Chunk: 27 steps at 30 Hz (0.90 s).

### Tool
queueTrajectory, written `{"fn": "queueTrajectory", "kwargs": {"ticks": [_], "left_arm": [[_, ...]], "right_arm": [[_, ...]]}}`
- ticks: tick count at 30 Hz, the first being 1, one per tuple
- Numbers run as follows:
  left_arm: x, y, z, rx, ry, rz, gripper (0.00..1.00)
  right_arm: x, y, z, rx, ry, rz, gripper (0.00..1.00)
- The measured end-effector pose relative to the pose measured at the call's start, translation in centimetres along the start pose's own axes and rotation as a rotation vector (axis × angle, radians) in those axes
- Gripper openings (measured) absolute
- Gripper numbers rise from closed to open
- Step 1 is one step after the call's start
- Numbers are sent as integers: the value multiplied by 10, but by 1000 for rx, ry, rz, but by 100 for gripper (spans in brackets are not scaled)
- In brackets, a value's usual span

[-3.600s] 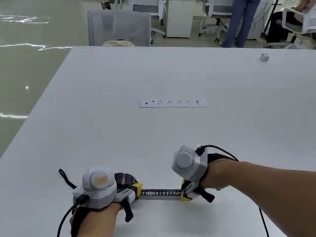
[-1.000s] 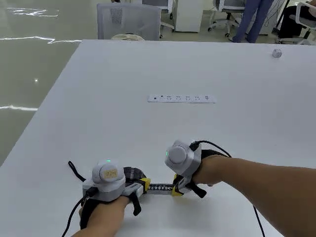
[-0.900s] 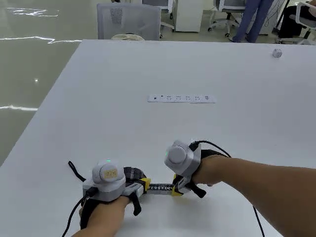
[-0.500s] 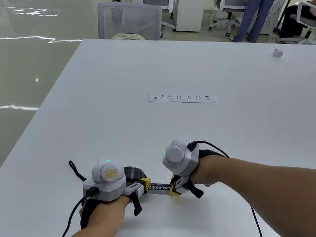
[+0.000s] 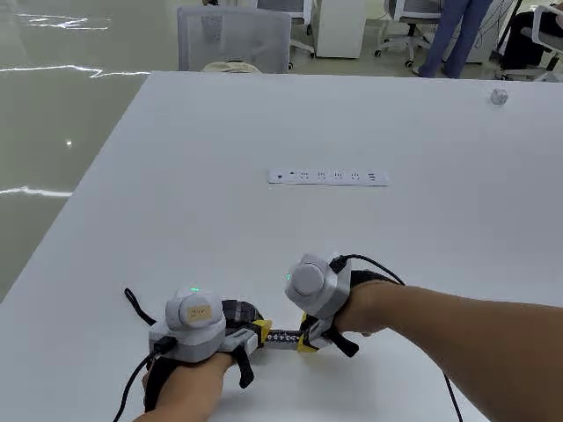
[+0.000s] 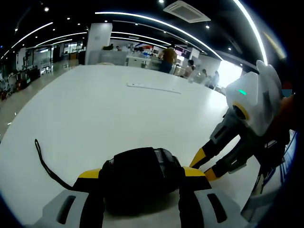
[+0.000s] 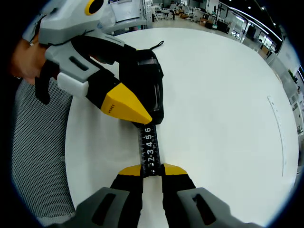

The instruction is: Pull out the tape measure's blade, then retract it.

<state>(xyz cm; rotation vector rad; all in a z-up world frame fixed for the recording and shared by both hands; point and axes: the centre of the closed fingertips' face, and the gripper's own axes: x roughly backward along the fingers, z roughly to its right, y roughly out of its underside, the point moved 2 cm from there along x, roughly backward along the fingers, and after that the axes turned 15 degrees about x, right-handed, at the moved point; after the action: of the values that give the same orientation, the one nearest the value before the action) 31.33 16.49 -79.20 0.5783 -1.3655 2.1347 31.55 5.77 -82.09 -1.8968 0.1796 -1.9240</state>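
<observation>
My left tool (image 6: 141, 173) is clamped on the tape measure (image 6: 140, 192). The black case sits btw the two yellow-tipped jaws at bottom ctr of the left gripper view, w/ the jaws pressed against its sides. The case rests on the white tabletop (image 5: 220, 176). Its black wrist strap (image 6: 45, 161) trails toward the lower left of that view, lying on the tabletop.

My right tool (image 7: 152, 170) pinches the blade (image 7: 148, 145), jaws pressed together on it at bottom ctr of the right gripper view. Only a short run of blade is out, w/ numbers 3 to 6 readable btw my tips and the case. The blade runs straight up the frame to the case, where one yellow tip of the left tool sits at the case's near corner. Can't tell if the blade touches the tabletop.

In the head view both tools are low in the frame, left of ctr and close together, tips facing each other w/ the short blade btw them. My forearm (image 5: 457, 334) comes in from the lower right, and a black cable (image 5: 369, 262) loops off the right tool. A white power strip (image 5: 327, 177) lies mid-frame, well apart from the tools. A small grey object (image 5: 499, 97) sits upper right on the tabletop. A grey chair (image 5: 233, 40) stands at the top, past the far edge.
</observation>
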Motion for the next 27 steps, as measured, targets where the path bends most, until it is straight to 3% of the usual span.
{"fn": "queueTrajectory", "kwargs": {"ticks": [27], "left_arm": [[0, 0, 0, 5, 6, -1, 60]], "right_arm": [[-7, -15, 2, 7, 0, 13, 15]]}}
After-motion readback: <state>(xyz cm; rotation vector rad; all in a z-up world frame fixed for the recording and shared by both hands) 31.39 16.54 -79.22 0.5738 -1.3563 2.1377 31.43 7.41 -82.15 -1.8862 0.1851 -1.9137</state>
